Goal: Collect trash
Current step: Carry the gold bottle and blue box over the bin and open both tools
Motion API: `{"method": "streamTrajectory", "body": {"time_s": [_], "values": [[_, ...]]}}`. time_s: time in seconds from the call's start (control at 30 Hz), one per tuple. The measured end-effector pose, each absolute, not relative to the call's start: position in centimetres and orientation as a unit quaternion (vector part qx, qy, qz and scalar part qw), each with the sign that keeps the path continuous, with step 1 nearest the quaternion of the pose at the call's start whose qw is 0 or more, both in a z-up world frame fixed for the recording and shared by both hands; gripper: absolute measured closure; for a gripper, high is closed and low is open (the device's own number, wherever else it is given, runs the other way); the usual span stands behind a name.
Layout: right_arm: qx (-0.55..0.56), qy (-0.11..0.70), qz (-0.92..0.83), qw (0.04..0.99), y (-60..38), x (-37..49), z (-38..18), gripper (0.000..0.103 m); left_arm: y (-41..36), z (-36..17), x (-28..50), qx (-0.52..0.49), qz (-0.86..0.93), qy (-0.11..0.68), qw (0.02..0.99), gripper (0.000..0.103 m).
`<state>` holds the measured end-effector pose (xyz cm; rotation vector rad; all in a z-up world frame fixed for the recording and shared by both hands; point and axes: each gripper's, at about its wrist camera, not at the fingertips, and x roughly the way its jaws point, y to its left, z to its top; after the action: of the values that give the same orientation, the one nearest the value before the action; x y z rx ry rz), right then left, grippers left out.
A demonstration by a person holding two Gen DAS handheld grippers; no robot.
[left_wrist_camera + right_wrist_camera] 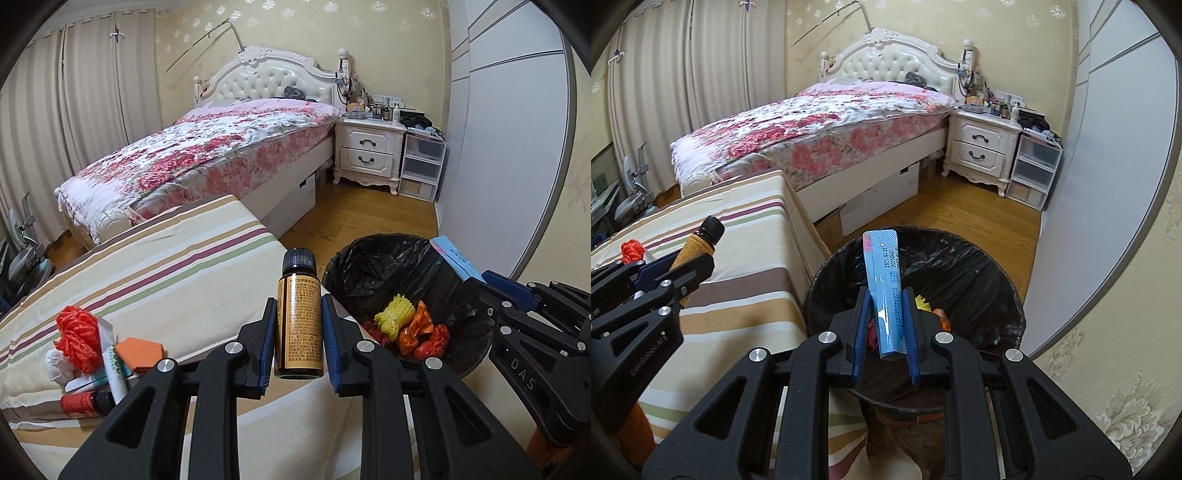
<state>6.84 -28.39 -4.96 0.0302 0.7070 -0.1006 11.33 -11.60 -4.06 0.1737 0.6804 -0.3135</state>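
My left gripper (pixel 299 306) is shut on a small brown bottle (pixel 299 321) with a gold label and black cap, held upright above the striped table's edge, just left of the bin. My right gripper (pixel 886 299) is shut on a blue sachet (pixel 886 288) and holds it over the bin (pixel 997 280), which is lined with a black bag. The bin also shows in the left wrist view (pixel 369 273), with yellow and red wrappers (pixel 406 328) inside. More trash lies on the striped cloth: a red net (pixel 79 338), white tissue (pixel 57 365), an orange box (pixel 140 350), a red-labelled bottle (pixel 86 402).
A striped cloth covers the table (pixel 166 258) left of the bin. Behind are a floral bed (pixel 221 147), a white nightstand (pixel 369 151), plastic drawers (pixel 423 166) and a grey wardrobe door (pixel 509 147). Wooden floor (pixel 354 218) lies between bed and bin.
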Motion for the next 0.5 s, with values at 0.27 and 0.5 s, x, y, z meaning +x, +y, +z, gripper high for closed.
{"method": "streamTrajectory", "body": {"time_s": [0.27, 0.5], "values": [[0.024, 0.347, -0.066, 0.935, -29.9, 7.9, -5.4, 0.085, -14.3, -4.8, 12.7, 0.095, -0.162, 0.337, 0.923, 0.078], [0.03, 0.349, -0.077, 0.933, -31.0, 8.8, -5.9, 0.085, -16.2, -5.2, 13.9, 0.101, -0.166, 0.346, 0.918, 0.078]]}}
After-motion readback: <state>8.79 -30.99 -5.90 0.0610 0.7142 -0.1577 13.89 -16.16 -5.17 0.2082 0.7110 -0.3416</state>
